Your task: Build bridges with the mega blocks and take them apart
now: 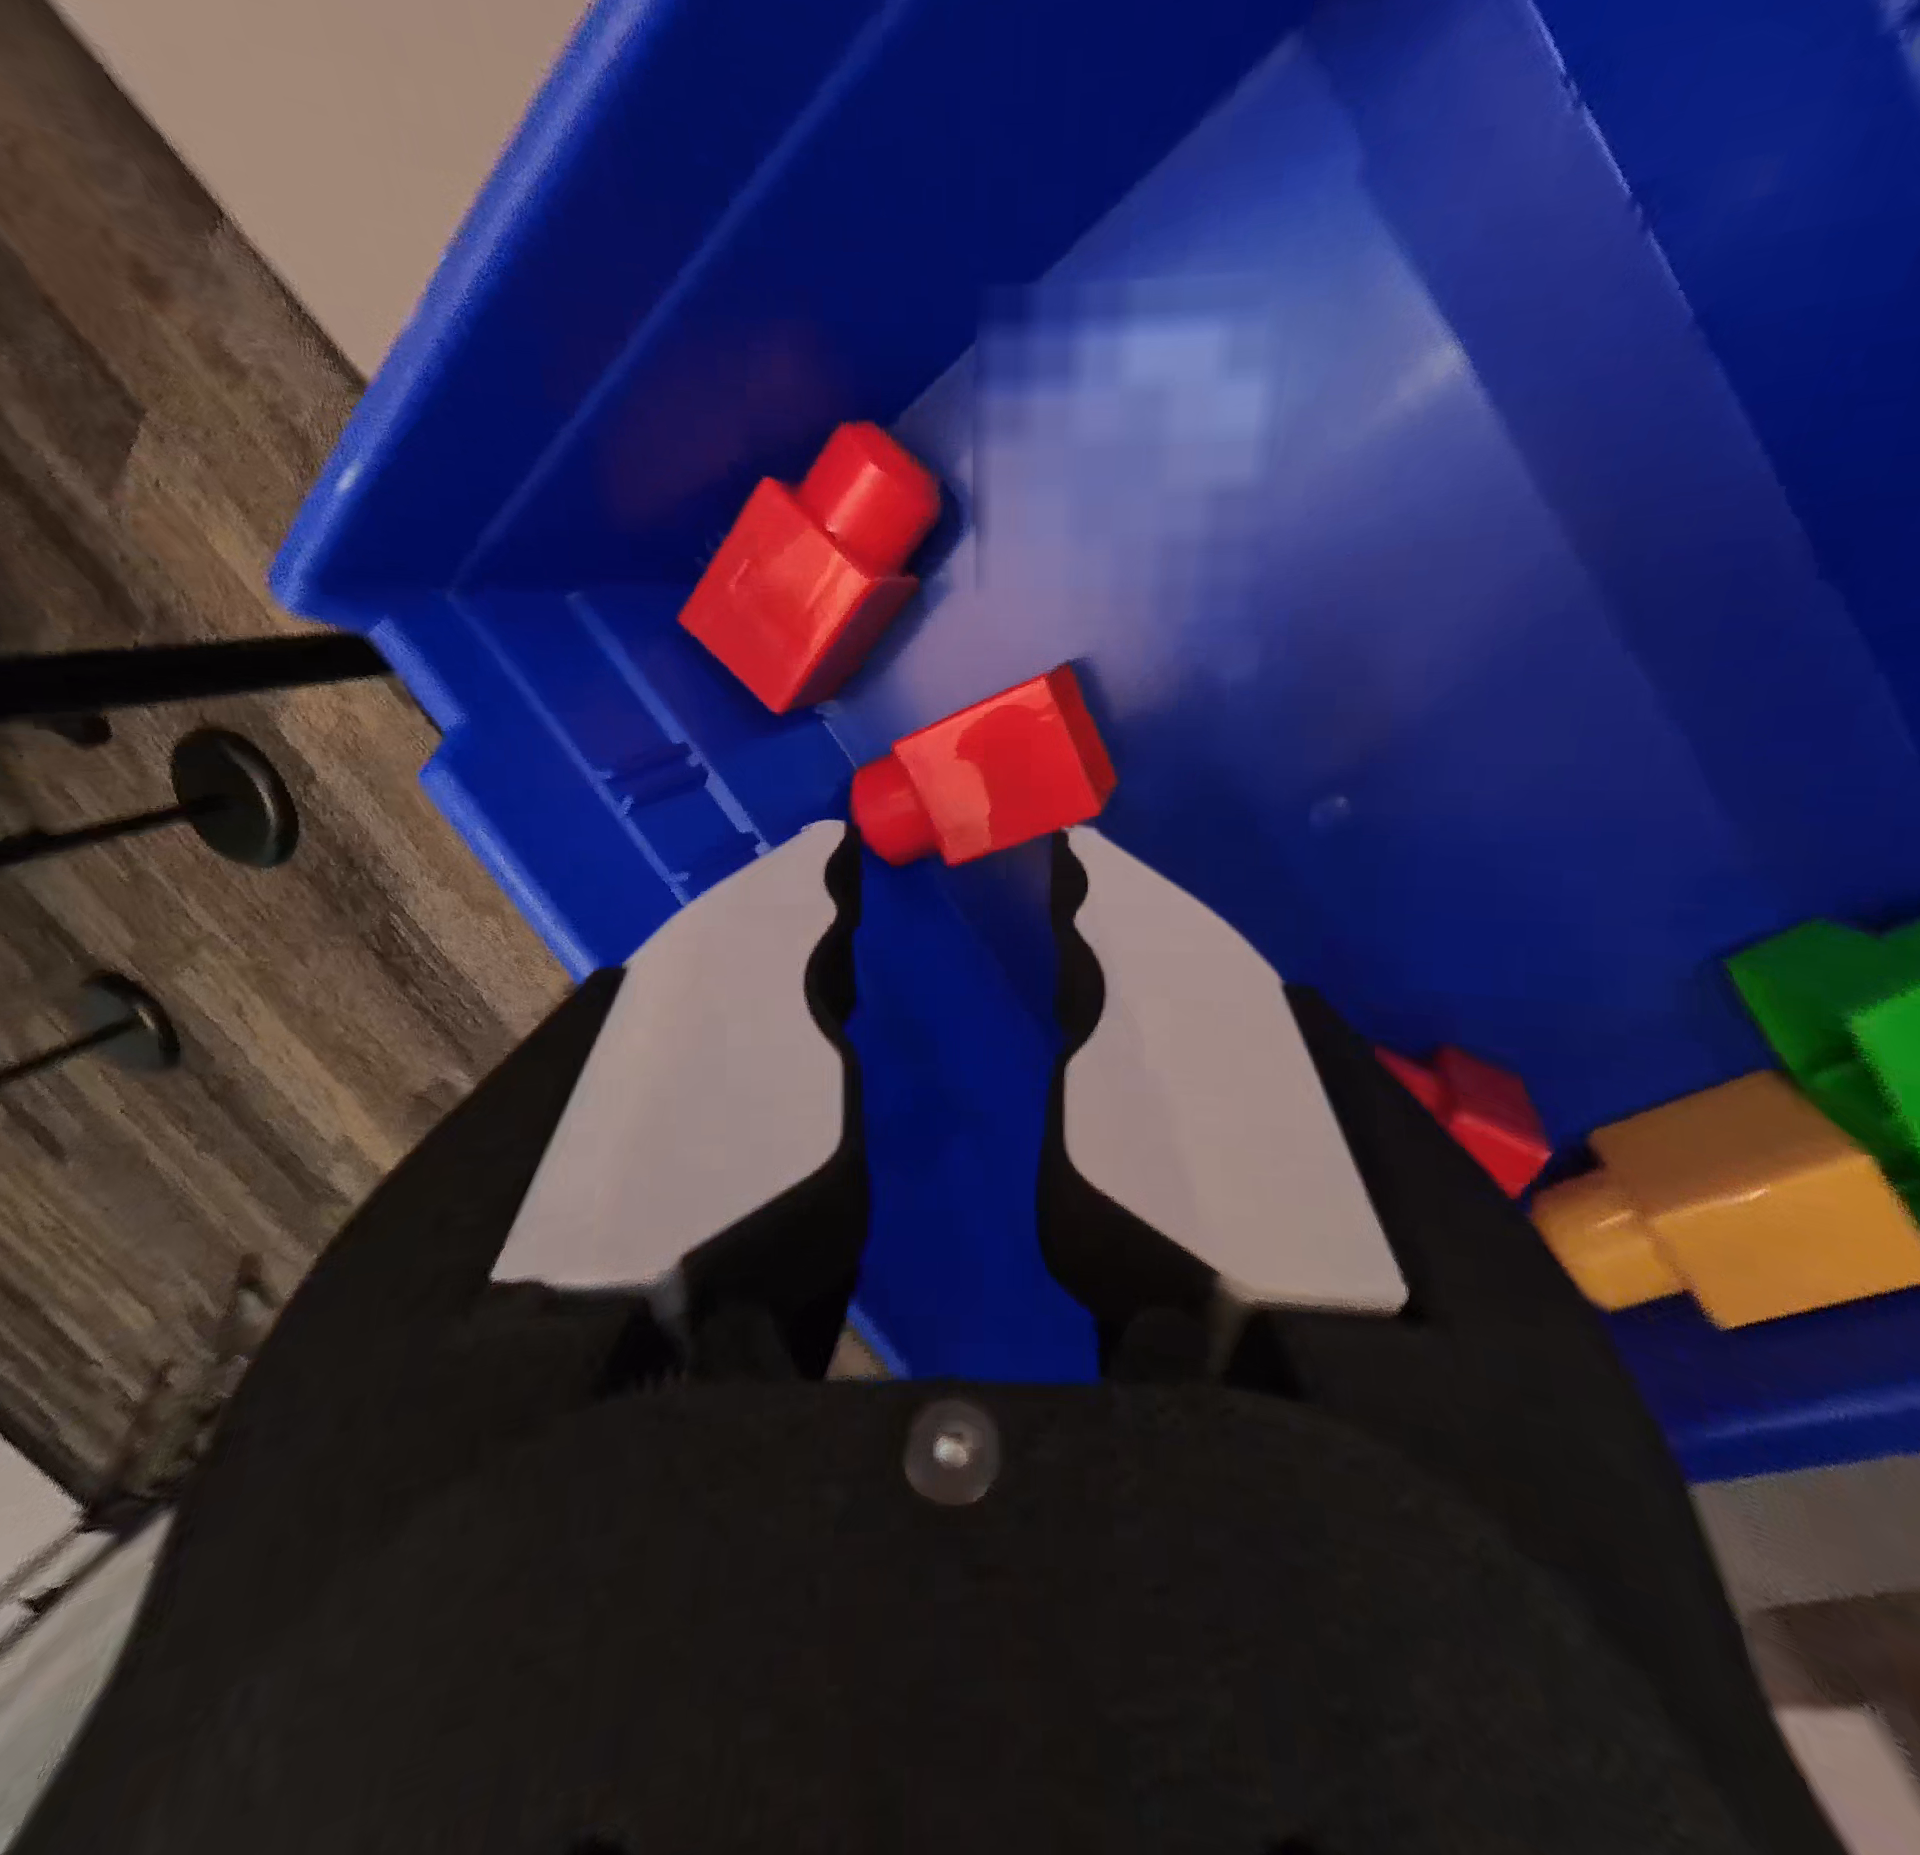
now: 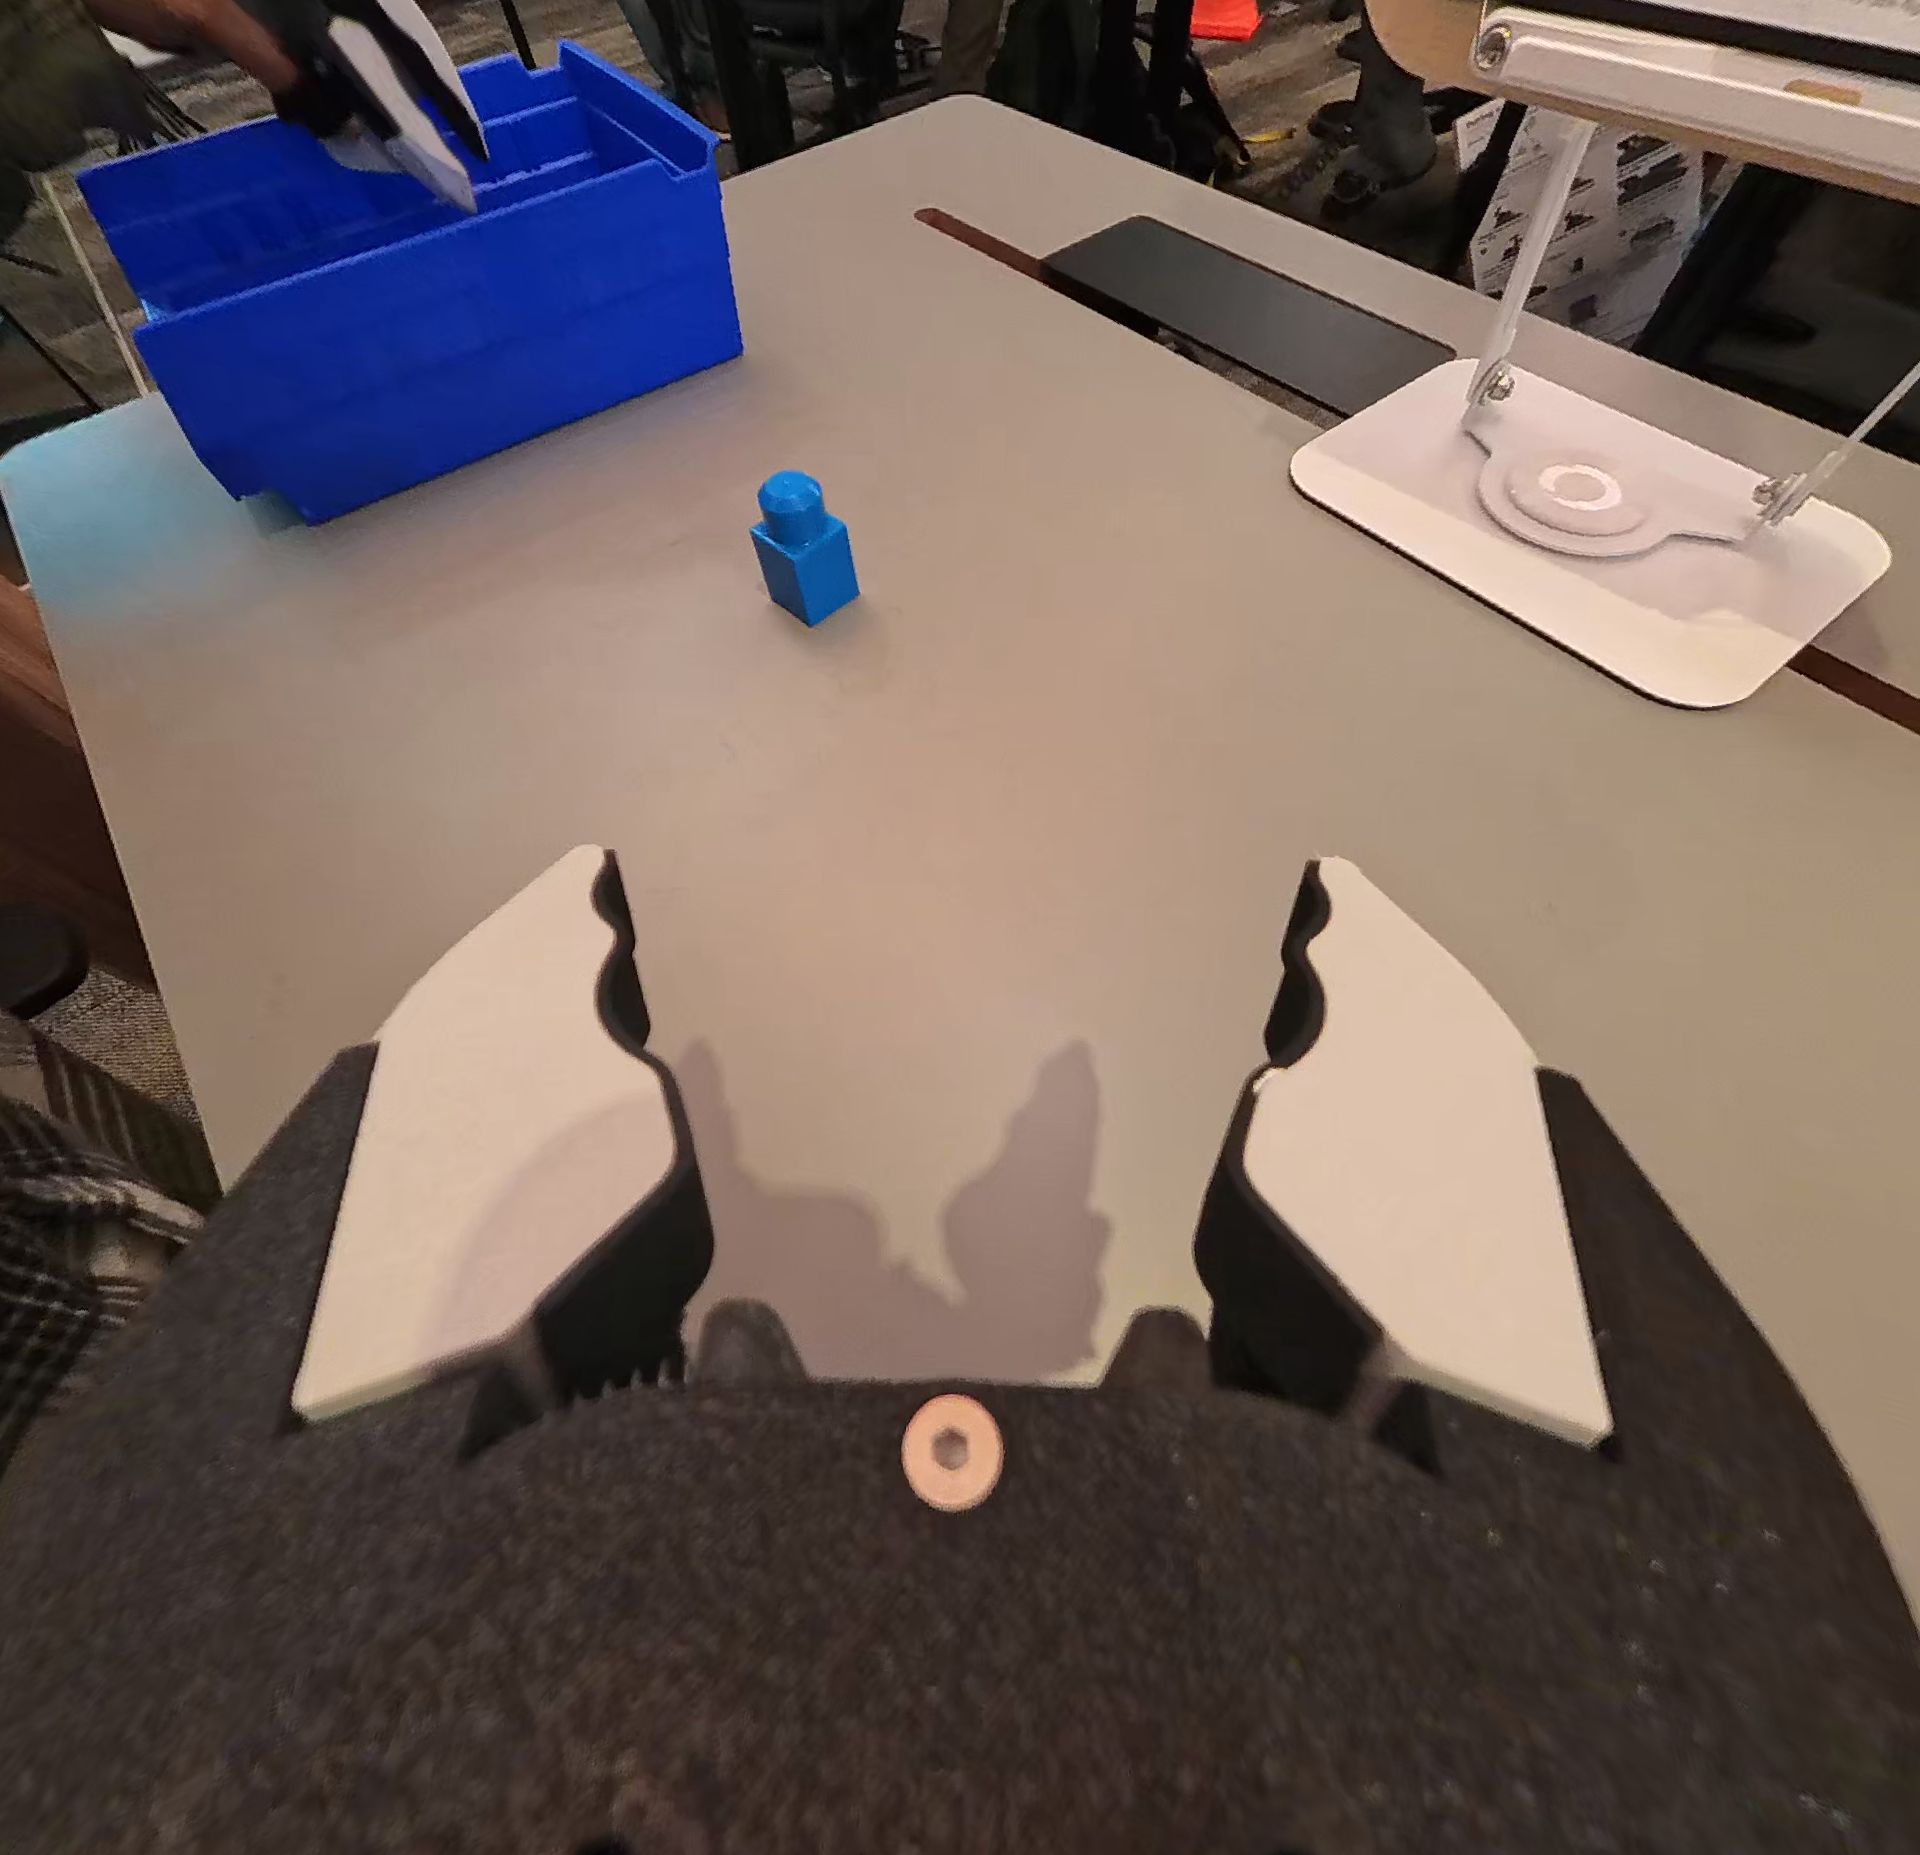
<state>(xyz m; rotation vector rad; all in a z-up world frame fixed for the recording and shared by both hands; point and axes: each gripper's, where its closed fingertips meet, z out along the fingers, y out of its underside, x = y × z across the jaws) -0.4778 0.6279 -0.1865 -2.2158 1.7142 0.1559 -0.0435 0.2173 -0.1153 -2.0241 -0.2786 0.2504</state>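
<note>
Left fingers over the bin, right fingers idling above the table.

I am holding my left gripper (image 1: 951,839) inside the blue bin (image 1: 665,278), fingers set at a narrow gap and gripping nothing; the tips are sitting just short of a red block (image 1: 987,766) lying on its side, stud toward me. A second red block (image 1: 805,574) is lying just beyond it against the bin wall. A third red piece (image 1: 1475,1109) is mostly hiding behind my right finger; a yellow block (image 1: 1756,1203) and a green one (image 1: 1839,1016) are being cut off by the frame edge. This view is motion-blurred. I am keeping my right gripper (image 2: 961,870) spread wide and empty over the grey table (image 2: 1039,766), pointing toward a single blue block (image 2: 803,550) standing upright, well apart from the bin. A white stand (image 2: 1590,538) is running out of frame on the right.
</note>
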